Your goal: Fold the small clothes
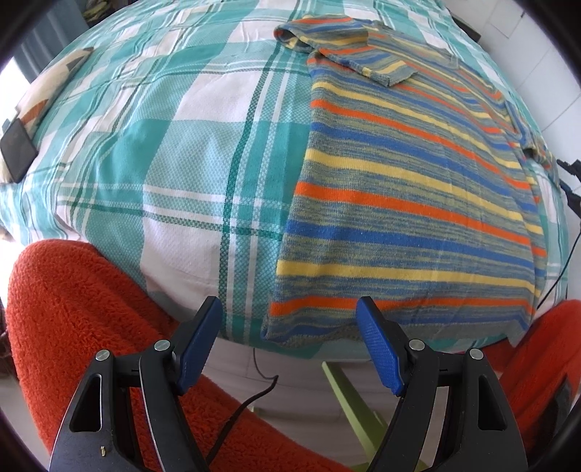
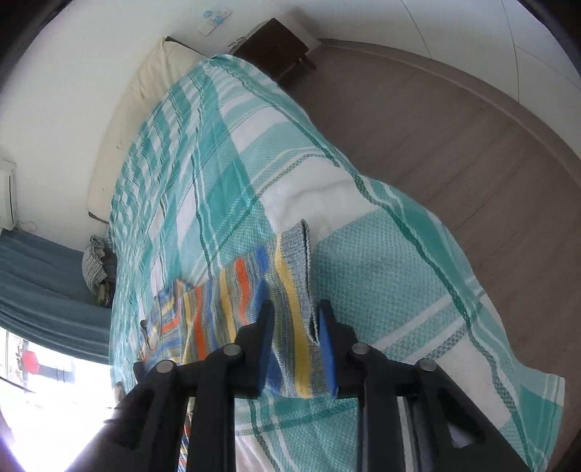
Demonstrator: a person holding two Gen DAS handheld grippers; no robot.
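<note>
Left wrist view shows the striped shirt [image 1: 410, 203] flat on the checked bedspread [image 1: 203, 159] with one sleeve folded in and the left gripper [image 1: 290, 348] spread empty at its hem, while the right gripper [image 2: 296, 341], half spread, straddles shirt fabric without visibly pinching, so the next fold likely needs a firm grip.

Teal plaid bedspread [image 1: 203, 152], red fleece [image 1: 80, 312], dark nightstand [image 2: 276, 47], wooden floor [image 2: 454, 145]

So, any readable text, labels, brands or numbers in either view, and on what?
None can be read.
Wall plates above the bed: small marks, too blurred to read.
Dark flat device on the checked bedcover: no visible lettering.
Striped shirt: stripes only, no print.
</note>
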